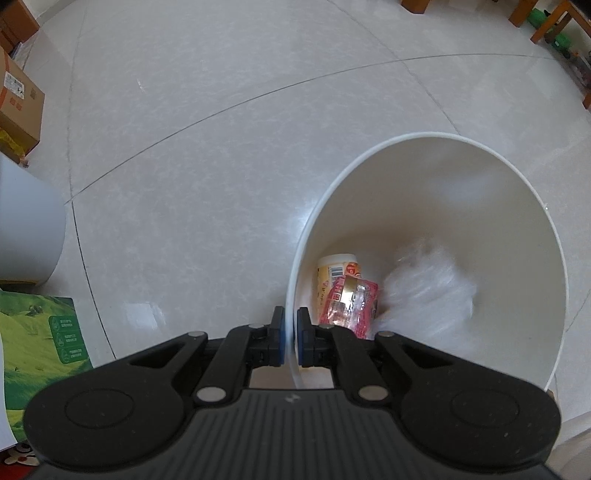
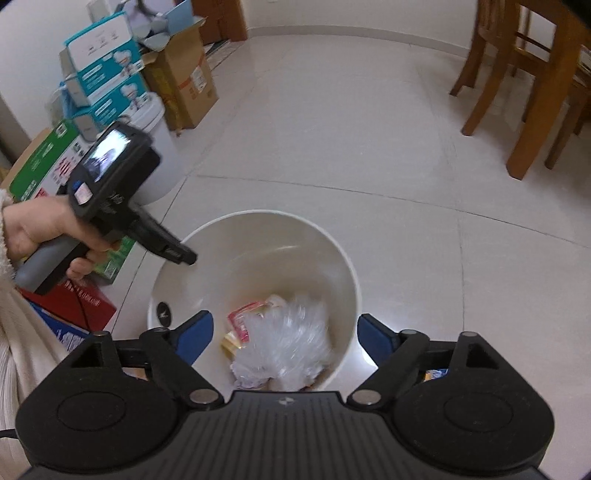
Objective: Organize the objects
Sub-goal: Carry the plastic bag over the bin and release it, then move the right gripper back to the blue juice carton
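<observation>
Left wrist view: left gripper (image 1: 290,338), blue-padded fingers closed onto the thin rim of a white bin (image 1: 436,138), one finger outside the wall and one inside. Bin stands on a pale tiled floor (image 1: 221,110). Contents: yellow cup (image 1: 334,275) with barcode, lying against the near wall; red packet (image 1: 351,306) overlapping the cup; clear crumpled bag (image 1: 428,291), blurred, just right of the packet. At left edge: cardboard box (image 1: 18,107), a white rounded container (image 1: 26,225), a green printed box (image 1: 40,339). Wooden furniture legs (image 1: 554,22) at top right. Right wrist view: right gripper (image 2: 284,338), fingers spread wide and empty, poised above the bin (image 2: 255,216). Inside, the bag (image 2: 284,347) covers most of the packet (image 2: 242,321); cup not clearly made out. Left gripper (image 2: 181,254) at the bin's left rim, held by the left hand (image 2: 40,229) in a cream sleeve; its finger state cannot be told from here. Stacked boxes (image 2: 107,74) along the left wall; wooden chair (image 2: 517,85) at upper right.
</observation>
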`<state>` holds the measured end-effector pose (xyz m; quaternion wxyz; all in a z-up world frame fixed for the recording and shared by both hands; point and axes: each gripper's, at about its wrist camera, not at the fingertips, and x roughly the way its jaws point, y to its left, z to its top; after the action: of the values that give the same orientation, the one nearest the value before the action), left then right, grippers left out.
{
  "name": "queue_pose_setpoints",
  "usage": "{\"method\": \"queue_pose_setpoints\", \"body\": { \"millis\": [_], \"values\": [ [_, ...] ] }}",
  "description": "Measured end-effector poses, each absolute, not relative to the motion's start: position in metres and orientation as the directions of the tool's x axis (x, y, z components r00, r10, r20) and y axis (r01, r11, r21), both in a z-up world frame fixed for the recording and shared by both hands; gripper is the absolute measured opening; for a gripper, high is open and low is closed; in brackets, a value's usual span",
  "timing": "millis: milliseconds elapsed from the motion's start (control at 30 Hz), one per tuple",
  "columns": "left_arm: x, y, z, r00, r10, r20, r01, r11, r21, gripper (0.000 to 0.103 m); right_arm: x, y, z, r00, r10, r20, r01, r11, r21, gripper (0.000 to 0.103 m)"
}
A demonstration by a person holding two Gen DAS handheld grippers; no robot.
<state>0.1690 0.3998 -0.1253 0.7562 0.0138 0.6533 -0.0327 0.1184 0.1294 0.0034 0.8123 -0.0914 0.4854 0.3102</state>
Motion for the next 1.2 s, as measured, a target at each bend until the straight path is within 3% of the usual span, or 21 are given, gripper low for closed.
{"method": "queue_pose_setpoints", "body": {
  "millis": [567,1200],
  "values": [
    [0.170,0.400,-0.125,0.143,-0.033,-0.989,0.072,0.997,-0.023,0.004,0.131,0.048,-0.054,0.381,0.256,-0.889,-0.377,0.920,0.103,0.094],
    [0.171,0.401,-0.127,0.139,-0.032,-0.990,0.074,0.997,-0.022,0.004,0.171,0.026,-0.179,0.300,0.110,-0.948,-0.228,0.973,0.041,0.094]
  ]
}}
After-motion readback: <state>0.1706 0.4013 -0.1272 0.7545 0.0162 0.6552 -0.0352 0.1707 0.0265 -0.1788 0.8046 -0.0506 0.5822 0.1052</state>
